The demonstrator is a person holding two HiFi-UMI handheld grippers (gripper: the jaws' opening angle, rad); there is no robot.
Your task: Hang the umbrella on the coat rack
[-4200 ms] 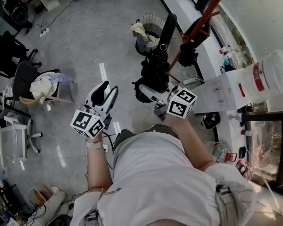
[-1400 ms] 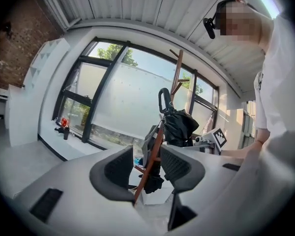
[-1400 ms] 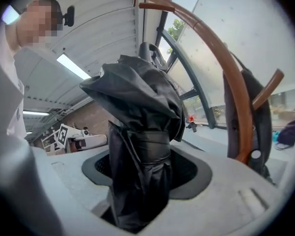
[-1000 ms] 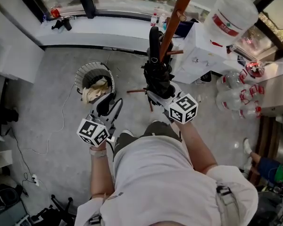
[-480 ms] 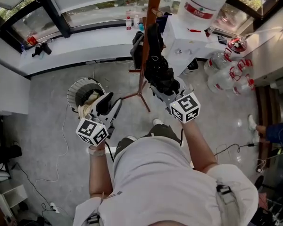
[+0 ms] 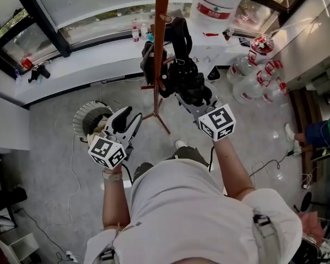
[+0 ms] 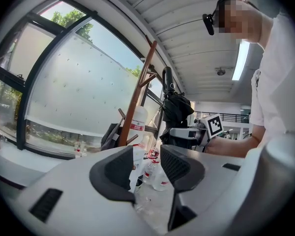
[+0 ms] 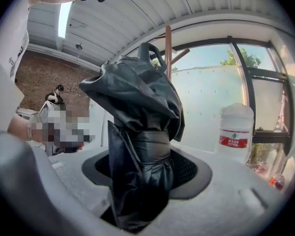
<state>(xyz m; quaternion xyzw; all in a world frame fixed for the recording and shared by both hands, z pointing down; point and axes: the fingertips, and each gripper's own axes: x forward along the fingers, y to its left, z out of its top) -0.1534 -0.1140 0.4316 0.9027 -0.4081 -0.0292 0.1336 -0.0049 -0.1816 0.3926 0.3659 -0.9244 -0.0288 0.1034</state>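
Right fingers (image 8: 191,173) clamp folded black umbrella (image 8: 137,117), handle up near coat rack (image 6: 160,48); left fingers (image 7: 118,173) apart.

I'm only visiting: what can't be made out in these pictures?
- Head view: the top of the coat rack is cut off by the upper edge.
- Head view: the umbrella sits close against the rack; touching or apart cannot be told.
- Right gripper view: the umbrella's lower end is hidden below the jaws of the right gripper.
- Head view: the left gripper covers part of the bin.

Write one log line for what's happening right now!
right claw: shut on umbrella | left claw: open, empty | umbrella: upright beside coat rack, not yet hung
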